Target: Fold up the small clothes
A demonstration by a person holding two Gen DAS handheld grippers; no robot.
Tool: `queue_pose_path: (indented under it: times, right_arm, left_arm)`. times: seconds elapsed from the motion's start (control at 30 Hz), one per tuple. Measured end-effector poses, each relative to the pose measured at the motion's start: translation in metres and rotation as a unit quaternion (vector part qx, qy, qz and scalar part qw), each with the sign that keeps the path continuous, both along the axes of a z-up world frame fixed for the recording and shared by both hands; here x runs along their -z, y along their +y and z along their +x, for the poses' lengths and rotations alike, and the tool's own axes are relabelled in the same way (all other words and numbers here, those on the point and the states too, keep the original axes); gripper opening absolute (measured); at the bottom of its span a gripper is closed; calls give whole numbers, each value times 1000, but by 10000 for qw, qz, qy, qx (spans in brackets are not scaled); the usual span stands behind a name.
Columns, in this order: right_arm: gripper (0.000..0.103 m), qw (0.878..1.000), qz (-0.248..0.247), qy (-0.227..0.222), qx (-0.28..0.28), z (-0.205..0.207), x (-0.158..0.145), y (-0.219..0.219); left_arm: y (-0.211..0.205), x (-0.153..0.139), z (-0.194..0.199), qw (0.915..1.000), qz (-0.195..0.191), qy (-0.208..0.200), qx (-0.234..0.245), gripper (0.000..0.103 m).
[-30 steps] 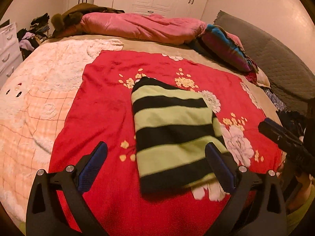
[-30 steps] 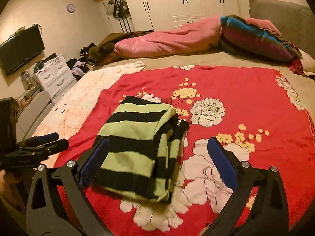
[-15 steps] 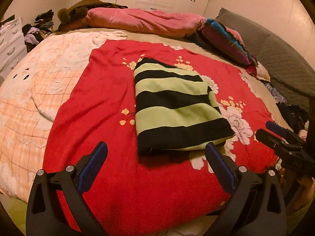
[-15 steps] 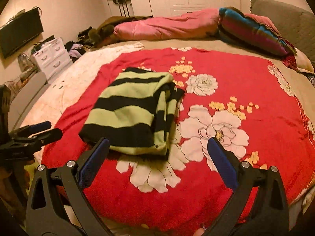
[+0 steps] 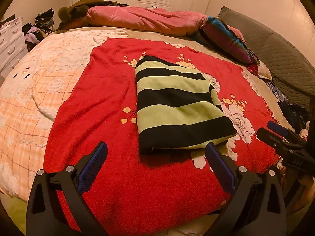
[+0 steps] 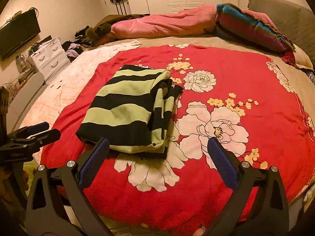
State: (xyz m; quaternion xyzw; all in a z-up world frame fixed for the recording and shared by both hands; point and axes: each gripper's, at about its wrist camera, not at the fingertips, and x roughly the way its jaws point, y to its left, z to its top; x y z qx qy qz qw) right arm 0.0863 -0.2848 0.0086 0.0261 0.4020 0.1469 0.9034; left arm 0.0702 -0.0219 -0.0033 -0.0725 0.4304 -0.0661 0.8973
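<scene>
A green and black striped garment (image 5: pixel 177 106) lies folded into a thick rectangle on the red floral blanket (image 5: pixel 110 90). It also shows in the right wrist view (image 6: pixel 130 108), with layered edges on its right side. My left gripper (image 5: pixel 156 157) is open and empty, held back from the garment's near edge. My right gripper (image 6: pixel 157 153) is open and empty, just short of the garment's near right corner. Each gripper appears at the edge of the other's view, the right one (image 5: pixel 283 139) and the left one (image 6: pixel 29 135).
A pink duvet (image 5: pixel 145 19) and striped pillow (image 5: pixel 226 37) lie at the far side of the bed. A peach bedspread (image 5: pixel 35 82) covers the left. A grey headboard (image 5: pixel 275 57) is on the right. White drawers (image 6: pixel 49 57) and a TV (image 6: pixel 17 33) stand left.
Both grippers have pulled back toward the bed's near edge and away from the folded garment. The garment has stayed where it lies. Both stay open.
</scene>
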Motion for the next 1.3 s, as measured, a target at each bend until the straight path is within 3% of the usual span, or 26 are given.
queue_pose_path:
  times: [1.3]
  right_arm:
    - [94, 10000, -24, 10, 21, 0, 0, -3]
  left_arm:
    - [-2, -2, -3, 9999, 99, 58, -55, 99]
